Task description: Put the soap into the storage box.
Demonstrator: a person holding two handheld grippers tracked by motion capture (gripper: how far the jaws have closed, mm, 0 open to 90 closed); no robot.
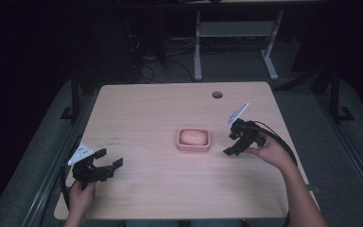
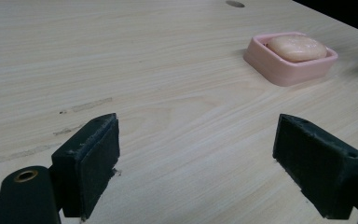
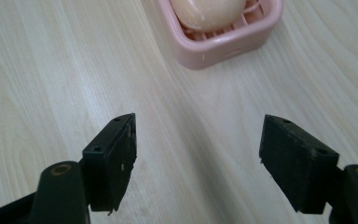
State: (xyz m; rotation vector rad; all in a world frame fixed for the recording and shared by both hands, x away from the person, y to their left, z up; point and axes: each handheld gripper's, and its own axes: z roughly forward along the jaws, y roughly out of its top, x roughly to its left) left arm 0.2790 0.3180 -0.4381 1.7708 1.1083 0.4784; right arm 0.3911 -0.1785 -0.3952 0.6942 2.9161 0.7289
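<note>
Left gripper sits near the front-left of the table, jaws spread wide with nothing between them, and its own view has the pink dish off toward the upper right, well apart. The dish is around the middle of the table with a pale soap lying in it. Right gripper is just to the right of the dish, angled down toward the wood, jaws also wide apart and empty, soap and dish close ahead in its view.
</note>
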